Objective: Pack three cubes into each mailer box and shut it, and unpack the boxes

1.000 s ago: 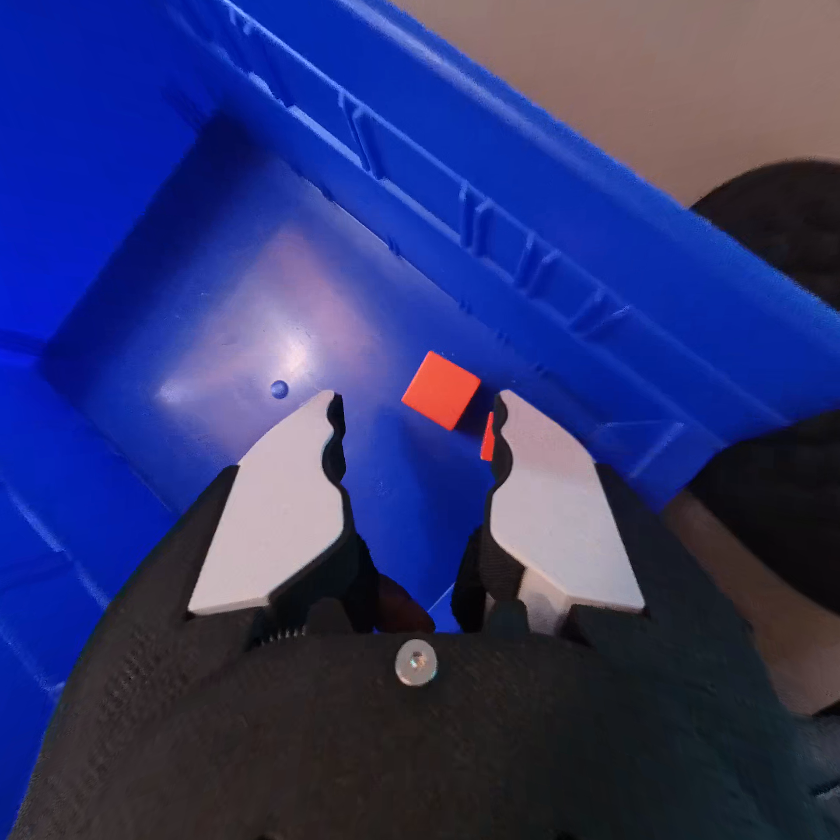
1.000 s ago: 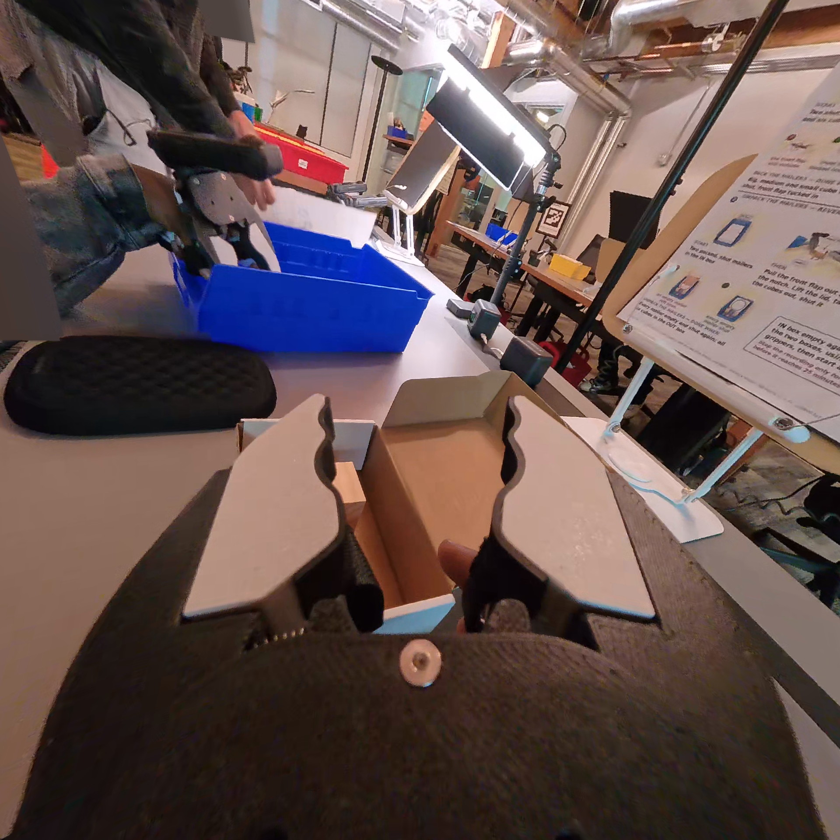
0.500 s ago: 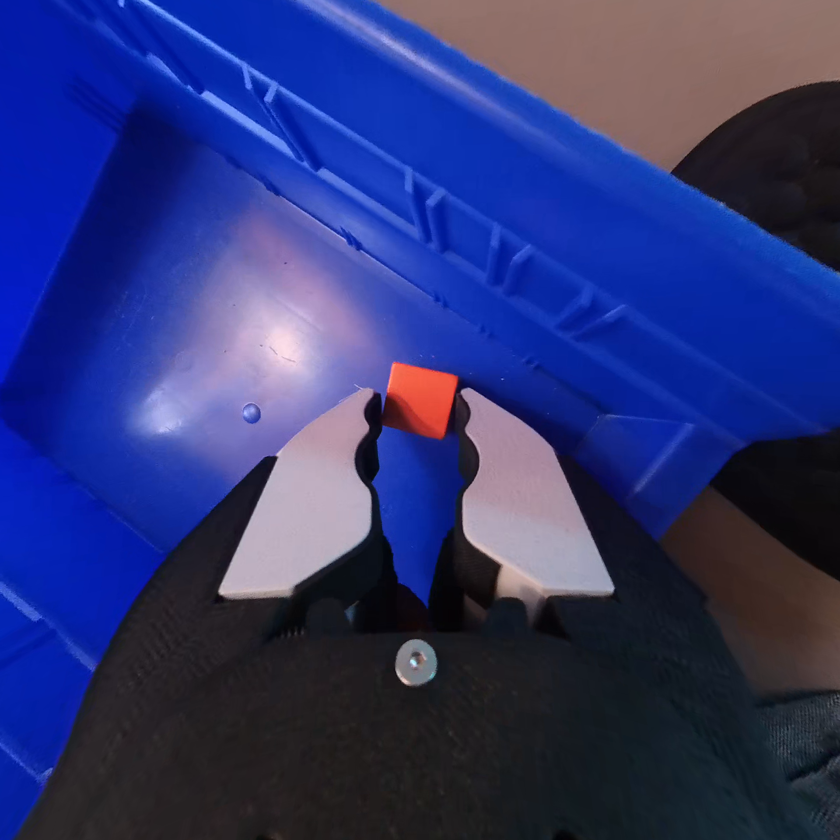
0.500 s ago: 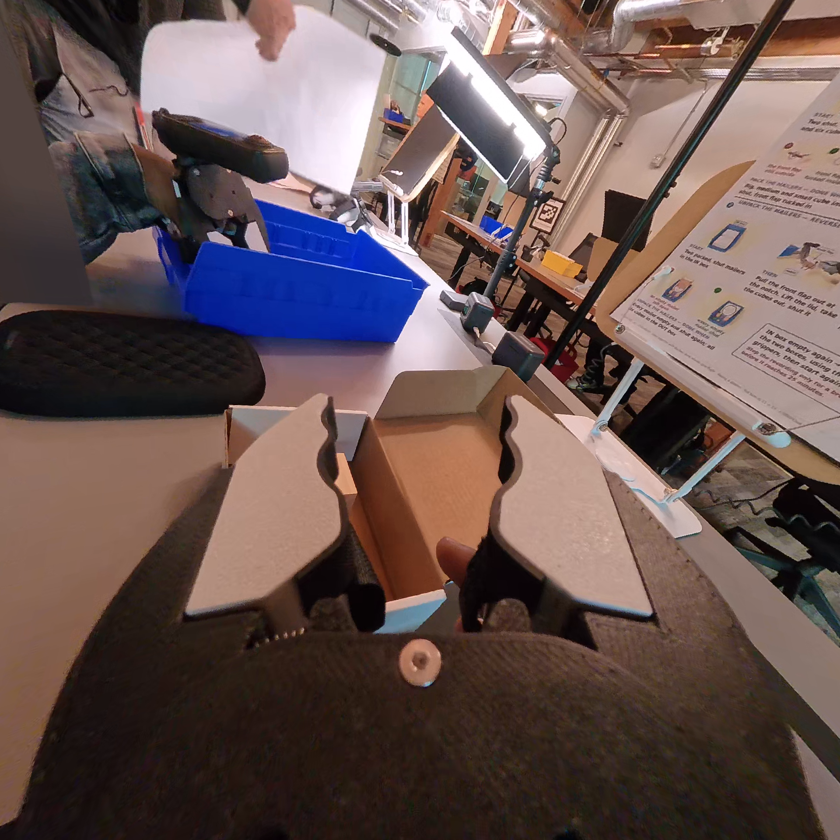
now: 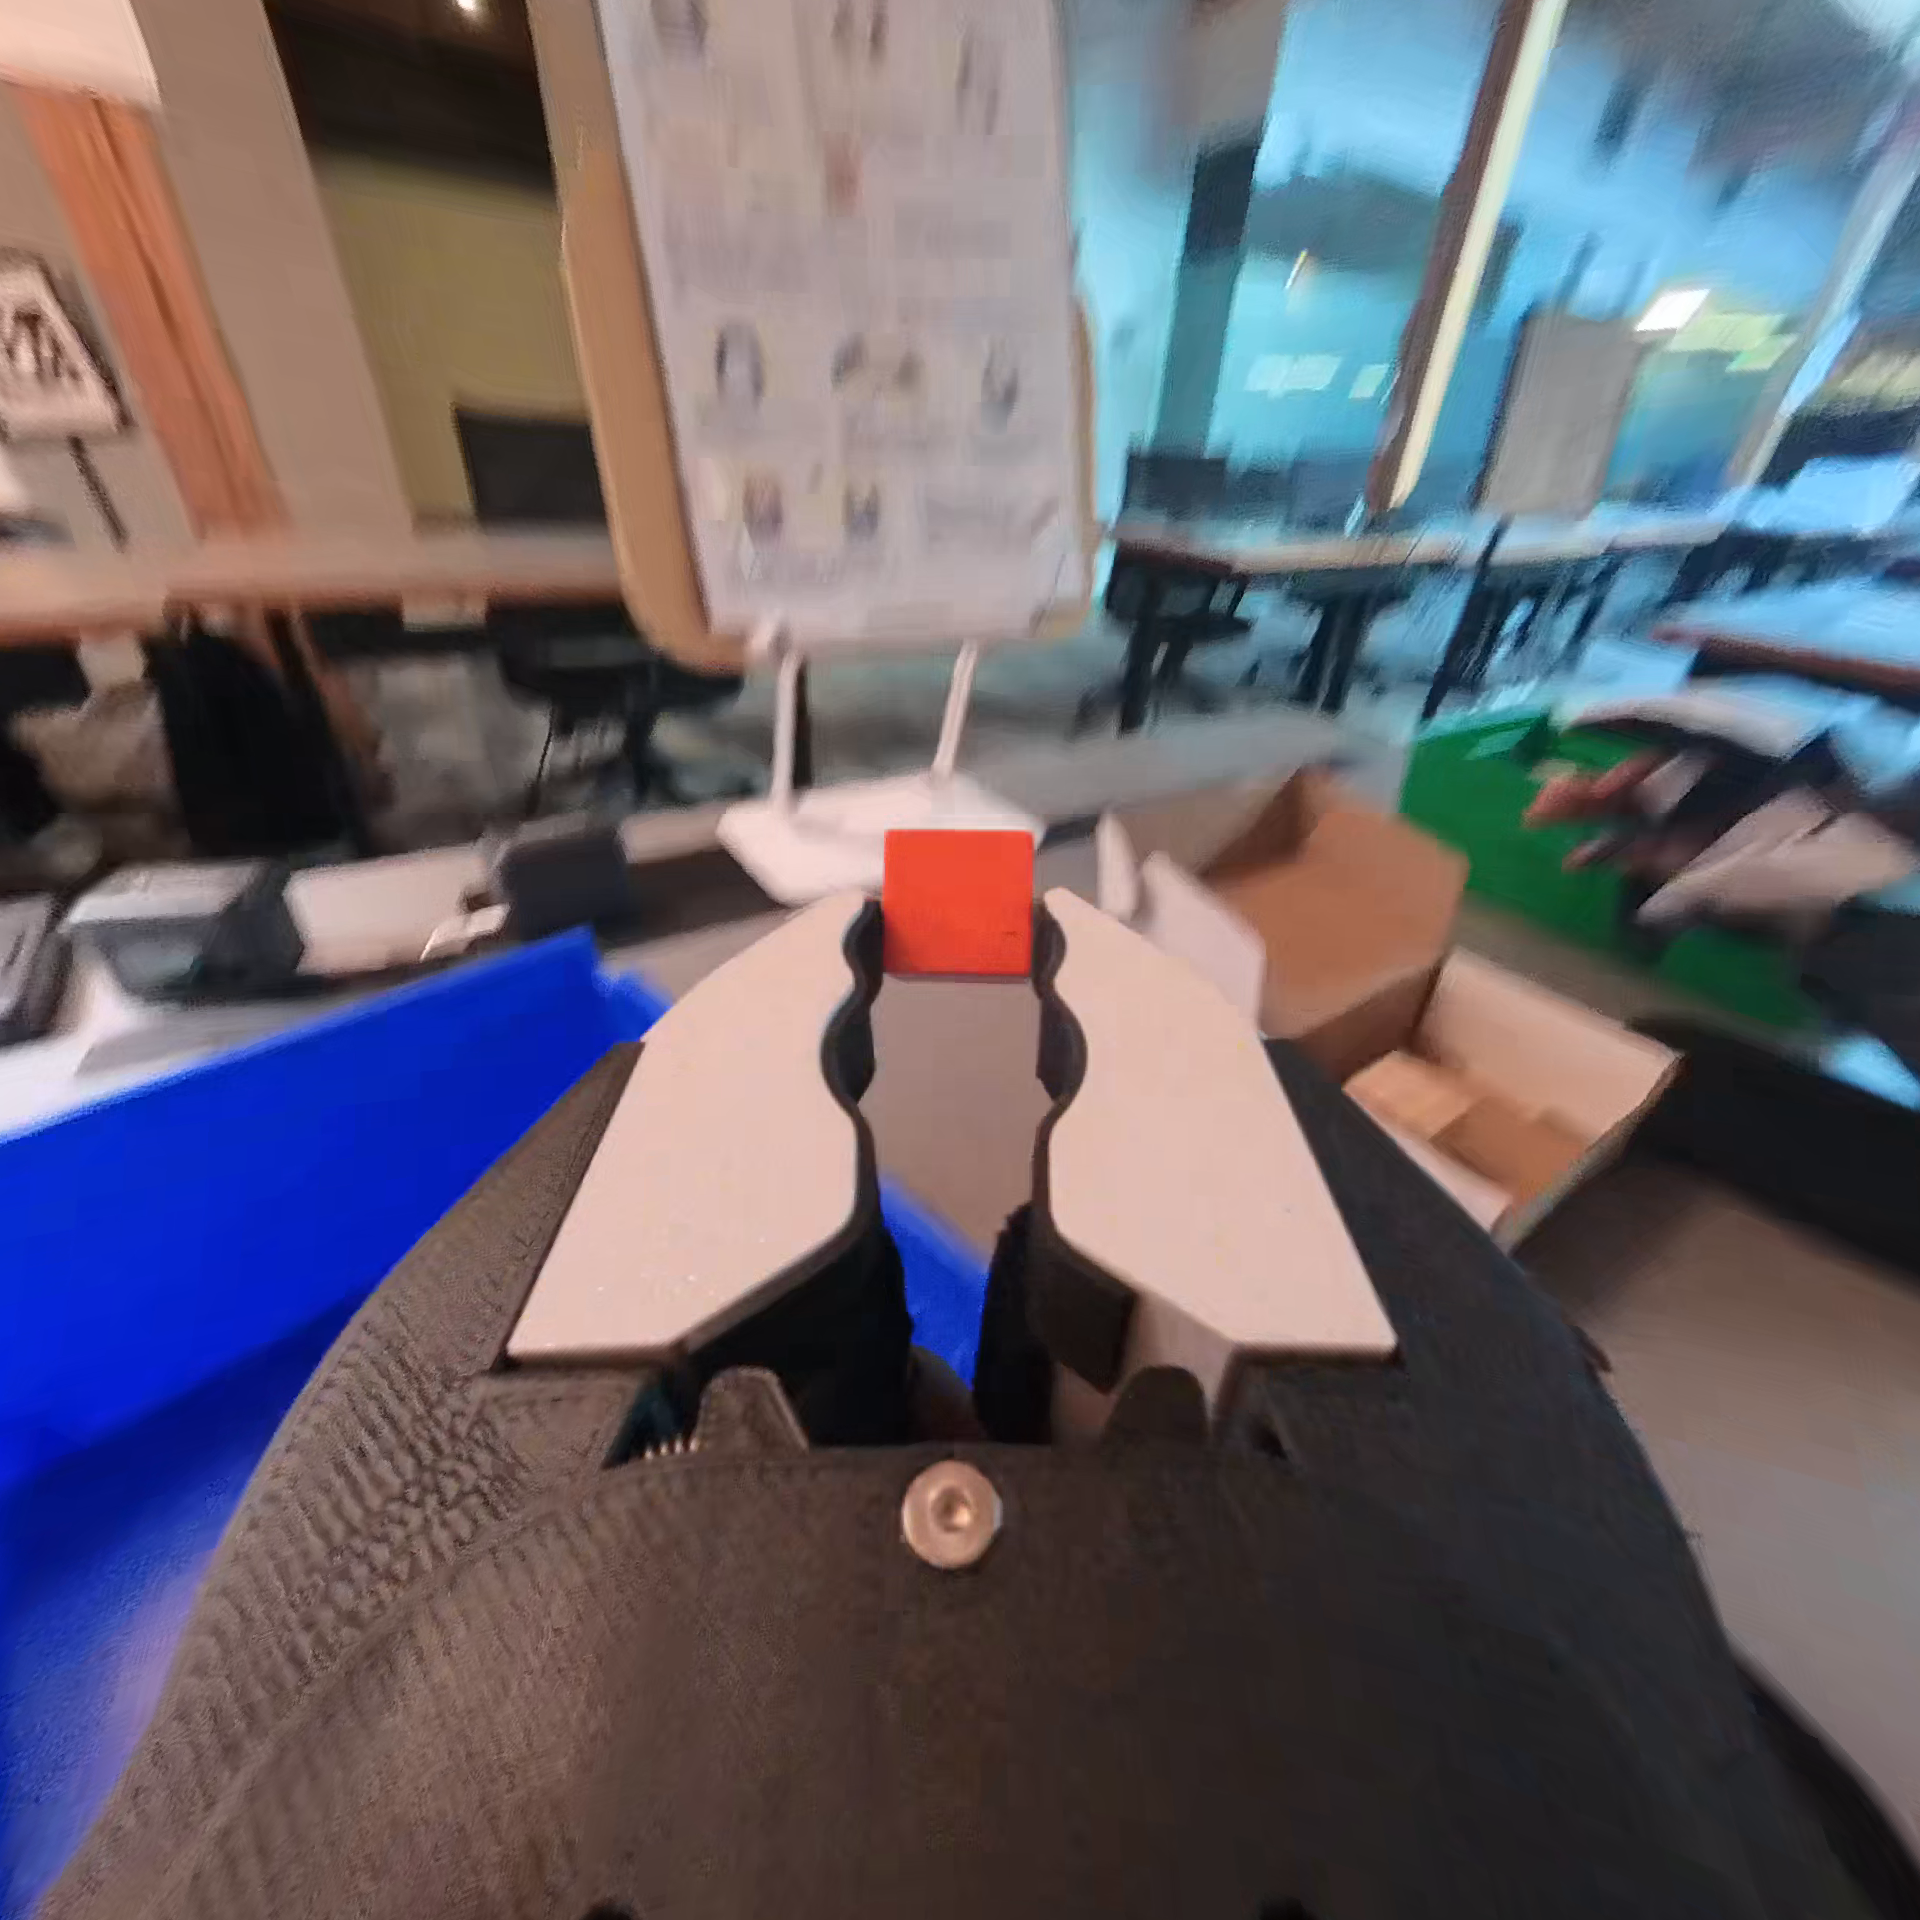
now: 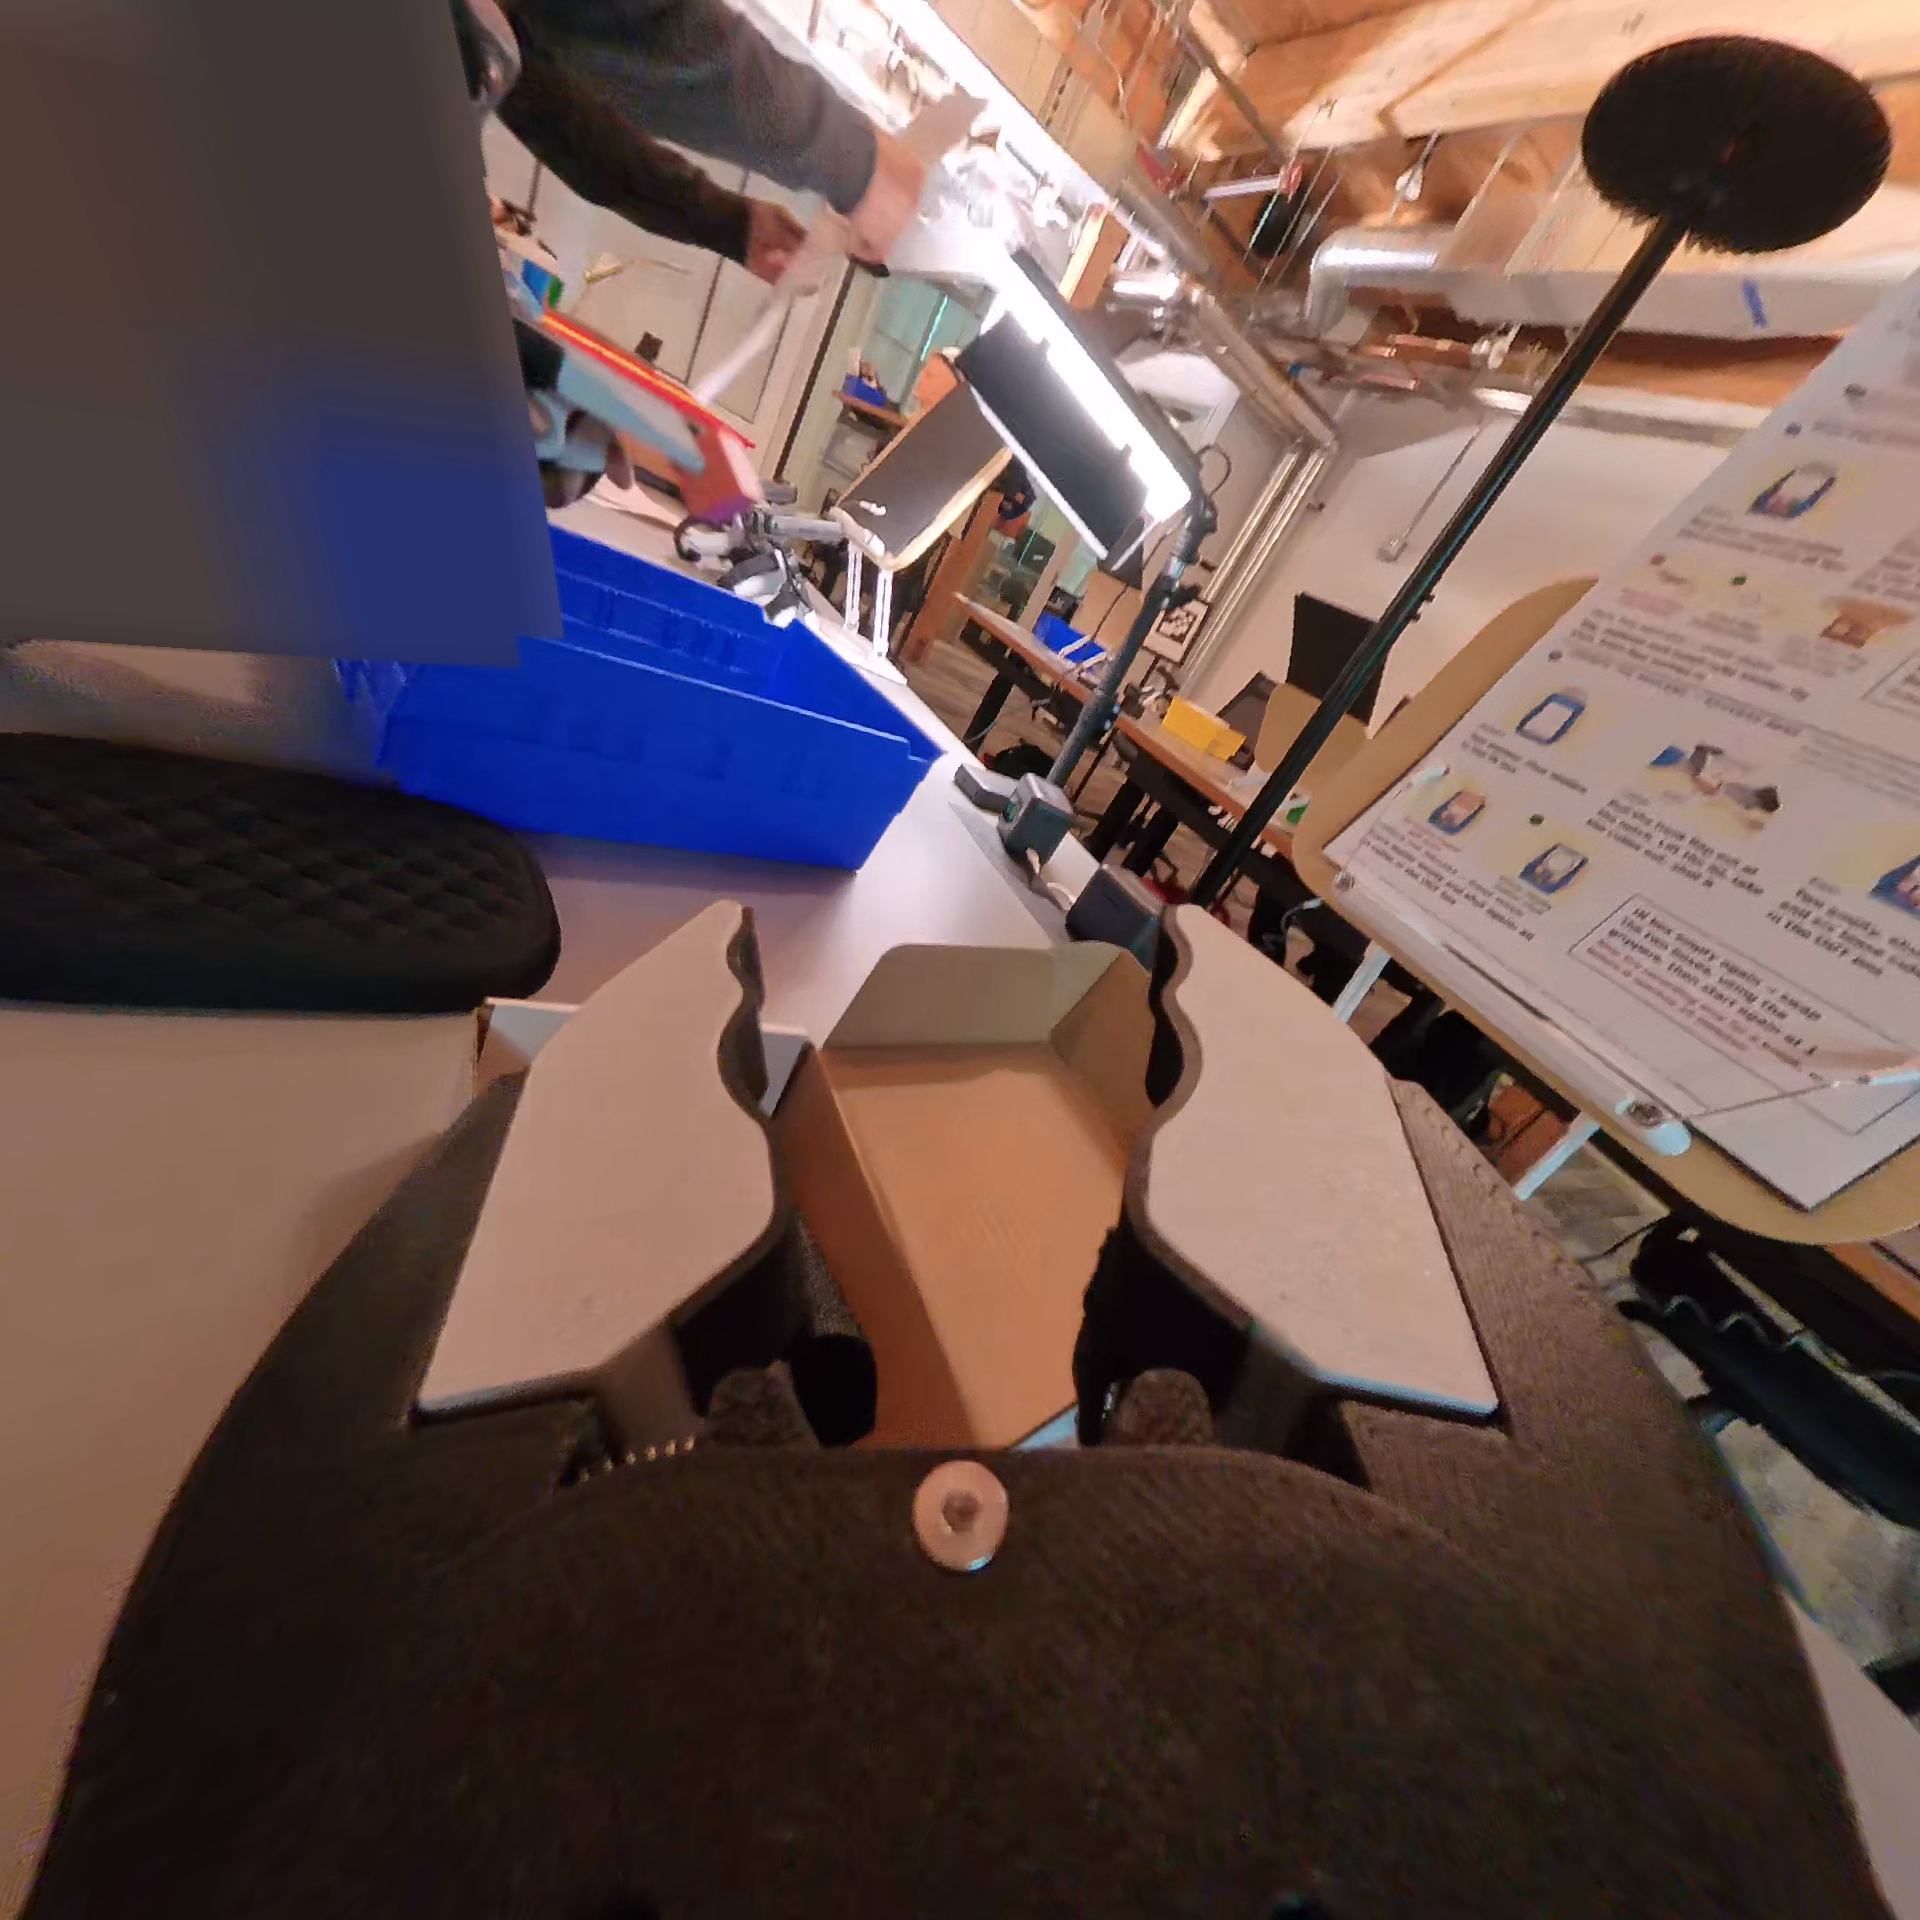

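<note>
My left gripper is shut on an orange-red cube, held at the fingertips above the near end of the blue bin. An open cardboard mailer box lies on the table ahead to the right, with pale wooden cubes inside and its lid raised. My right gripper is open and empty, hovering over the open mailer box, whose brown inside shows between the fingers. The blue bin lies farther off at left in the right wrist view.
A black padded rest lies on the grey table between bin and box. An instruction board on a white stand rises at the right table edge, beside a black pole. A green bin stands far right. A person's arm reaches overhead behind. The grippers' ends are close to 30 cm from one another.
My left gripper closed on the orange-red cube in the blue bin, lifted it out and swung toward the mailer box. My right gripper stayed open over the box, tilting slightly.
</note>
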A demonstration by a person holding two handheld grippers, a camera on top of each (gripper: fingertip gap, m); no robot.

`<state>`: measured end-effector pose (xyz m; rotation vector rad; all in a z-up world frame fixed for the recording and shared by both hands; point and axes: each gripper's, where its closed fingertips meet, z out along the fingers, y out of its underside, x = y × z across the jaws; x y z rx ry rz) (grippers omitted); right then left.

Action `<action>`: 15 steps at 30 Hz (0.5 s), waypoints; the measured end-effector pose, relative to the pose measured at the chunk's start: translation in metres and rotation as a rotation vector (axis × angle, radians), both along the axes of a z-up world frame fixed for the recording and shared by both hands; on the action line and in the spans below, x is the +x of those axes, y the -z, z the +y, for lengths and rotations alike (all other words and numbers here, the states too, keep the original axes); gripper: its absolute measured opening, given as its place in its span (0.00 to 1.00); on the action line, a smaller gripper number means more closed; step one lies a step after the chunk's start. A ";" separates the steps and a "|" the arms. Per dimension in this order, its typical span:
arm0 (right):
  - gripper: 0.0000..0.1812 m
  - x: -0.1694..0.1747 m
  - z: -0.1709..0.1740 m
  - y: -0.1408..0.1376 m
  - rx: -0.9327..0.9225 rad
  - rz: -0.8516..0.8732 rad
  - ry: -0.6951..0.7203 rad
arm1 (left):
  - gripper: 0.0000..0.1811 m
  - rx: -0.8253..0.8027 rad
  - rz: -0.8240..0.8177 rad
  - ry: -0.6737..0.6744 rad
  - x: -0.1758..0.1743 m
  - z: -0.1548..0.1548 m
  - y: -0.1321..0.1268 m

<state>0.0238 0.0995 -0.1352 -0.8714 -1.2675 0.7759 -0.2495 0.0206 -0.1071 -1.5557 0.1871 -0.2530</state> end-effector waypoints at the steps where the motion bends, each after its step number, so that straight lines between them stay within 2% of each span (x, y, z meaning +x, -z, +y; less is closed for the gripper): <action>1: 0.40 -0.002 -0.003 -0.001 0.018 0.006 -0.002 | 0.15 0.072 -0.023 0.023 0.011 -0.002 -0.015; 4: 0.41 -0.007 -0.011 -0.002 0.072 0.017 -0.007 | 0.15 0.199 -0.092 0.123 0.054 -0.005 -0.042; 7: 0.41 -0.011 -0.022 -0.005 0.134 0.044 -0.023 | 0.15 0.251 -0.252 0.301 0.105 -0.005 -0.057; 10: 0.40 -0.015 -0.031 -0.007 0.243 0.073 -0.004 | 0.15 0.205 -0.411 0.494 0.153 -0.003 -0.054; 15: 0.39 -0.021 -0.046 -0.008 0.405 0.119 0.014 | 0.15 0.062 -0.570 0.649 0.209 0.010 -0.028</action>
